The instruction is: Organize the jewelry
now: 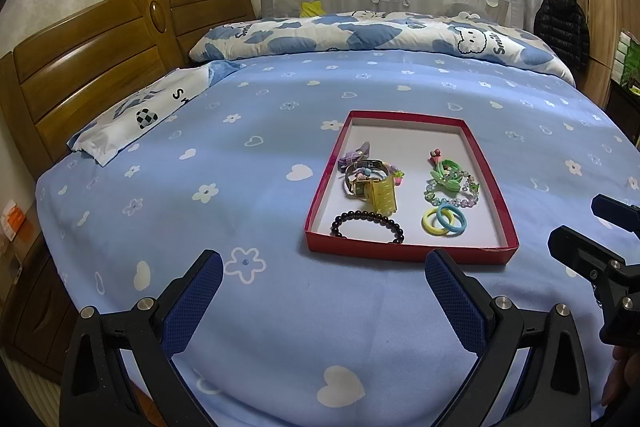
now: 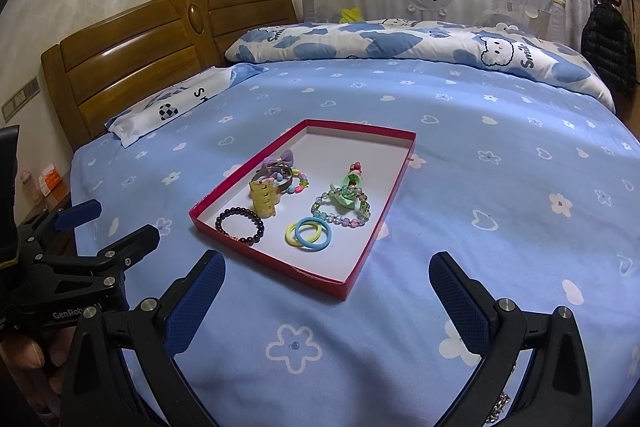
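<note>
Both grippers, left gripper point(image 1: 324, 273) and right gripper point(image 2: 328, 275), are hovering spread wide and empty short of the red tray point(image 1: 412, 251) lying on the bed sheet point(image 1: 240, 195), jewelry sitting inside; next grab likely needing a low approach on the black bead bracelet point(image 1: 368, 225).

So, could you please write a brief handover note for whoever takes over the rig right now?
Left gripper: jaws open, empty, hovering over the sheet short of the tray.
Right gripper: likewise open and empty.
Red tray on the bed holds the black bracelet, yellow clip, hair rings, green tie and the rest.
Done: everything visible sits in the tray.
Left: none visibly loose on the sheet.
</note>
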Motion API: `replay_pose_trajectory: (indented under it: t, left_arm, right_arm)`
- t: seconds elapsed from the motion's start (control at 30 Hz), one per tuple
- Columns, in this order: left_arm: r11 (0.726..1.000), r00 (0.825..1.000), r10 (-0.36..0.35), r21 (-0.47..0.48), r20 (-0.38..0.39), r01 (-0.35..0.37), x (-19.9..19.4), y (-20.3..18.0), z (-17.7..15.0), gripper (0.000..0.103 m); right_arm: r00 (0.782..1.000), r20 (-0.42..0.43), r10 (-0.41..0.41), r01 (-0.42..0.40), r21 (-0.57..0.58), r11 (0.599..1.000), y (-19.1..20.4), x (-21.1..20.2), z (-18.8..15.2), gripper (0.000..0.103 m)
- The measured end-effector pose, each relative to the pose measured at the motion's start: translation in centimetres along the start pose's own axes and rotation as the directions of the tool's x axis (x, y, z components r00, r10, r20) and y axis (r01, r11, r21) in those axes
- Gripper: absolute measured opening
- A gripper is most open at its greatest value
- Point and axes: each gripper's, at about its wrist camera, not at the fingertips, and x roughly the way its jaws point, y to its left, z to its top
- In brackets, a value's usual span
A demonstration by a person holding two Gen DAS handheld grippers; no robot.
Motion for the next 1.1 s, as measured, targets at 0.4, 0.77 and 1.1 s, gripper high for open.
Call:
replay_pose_trajectory:
  t: [0.4, 0.77, 1.1]
  left_arm:
    - [1.000, 1.000, -0.001, 0.000, 0.005, 0.001, -0.22, -0.03, 0.30, 0.102]
    - [1.000, 1.000, -0.002, -0.001, 0.006, 0.002, -0.31, -0.07, 0.28, 0.102]
    - [1.000, 1.000, -0.001, -0.001, 0.007, 0.001, -0.33, -0.09, 0.29, 0.102]
  right_arm:
    - [1.000, 0.002, 0.000, 0.000, -0.001, 1.000, 0.05, -0.08, 0.05, 0.103]
    - [1.000, 0.002, -0.001, 0.001, 0.000, 1.000, 0.04, -0.08, 0.01, 0.103]
    - [1.000, 0.002, 0.000, 0.000, 0.002, 1.000, 0.01, -0.11, 0.02, 0.103]
